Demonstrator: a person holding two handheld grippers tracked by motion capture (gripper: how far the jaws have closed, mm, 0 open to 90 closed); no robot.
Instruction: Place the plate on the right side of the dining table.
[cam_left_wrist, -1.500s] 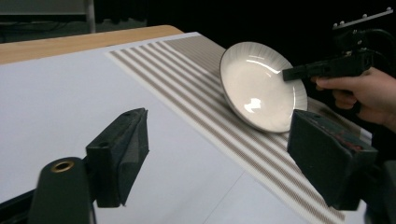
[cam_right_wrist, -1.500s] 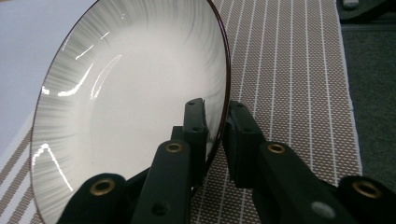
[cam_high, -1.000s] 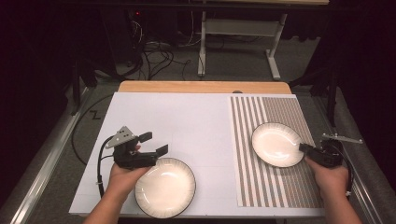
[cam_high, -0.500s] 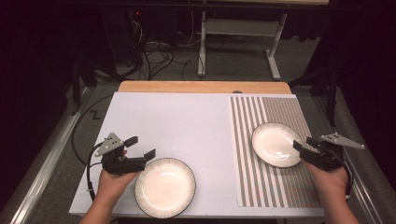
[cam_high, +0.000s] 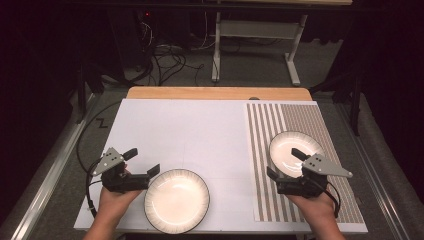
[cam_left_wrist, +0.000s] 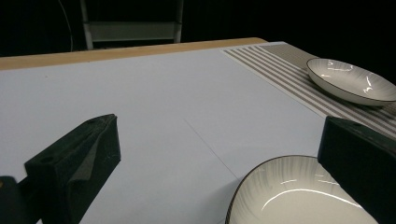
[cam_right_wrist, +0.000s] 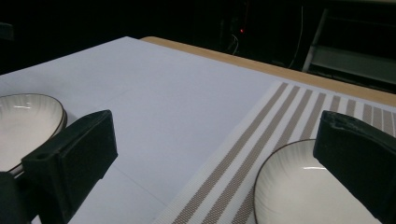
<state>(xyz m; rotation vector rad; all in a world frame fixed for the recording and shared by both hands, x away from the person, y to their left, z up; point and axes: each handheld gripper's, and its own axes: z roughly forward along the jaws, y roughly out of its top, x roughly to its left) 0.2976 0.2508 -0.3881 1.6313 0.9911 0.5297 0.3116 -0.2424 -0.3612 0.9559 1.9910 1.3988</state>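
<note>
Two white bowl-like plates with dark rims are on the table. One plate (cam_high: 176, 200) lies on the white board near the front edge; the other plate (cam_high: 295, 145) lies on the striped mat (cam_high: 300, 120). My left gripper (cam_high: 142, 161) stands open just left of the near plate (cam_left_wrist: 299, 196). Its jaws have just been opening, and nothing is pressed between them. My right gripper (cam_high: 284, 163) is open at the near-left rim of the mat's plate (cam_right_wrist: 299, 186). Its jaws have just been opening too; one finger is over the plate and one outside the rim, gripping nothing.
The white board (cam_high: 200, 135) covers most of the tabletop, with a wooden strip (cam_high: 215, 93) along the far edge. Beyond the table are a metal stand (cam_high: 250, 30) and cables (cam_high: 165, 55) on the floor. A black cable (cam_high: 90, 130) trails off the left side.
My right gripper has let go at the plate's right edge, opened, and swung left to its near-left rim. My left gripper has drawn back leftward from the near plate. Both plates stay put.
</note>
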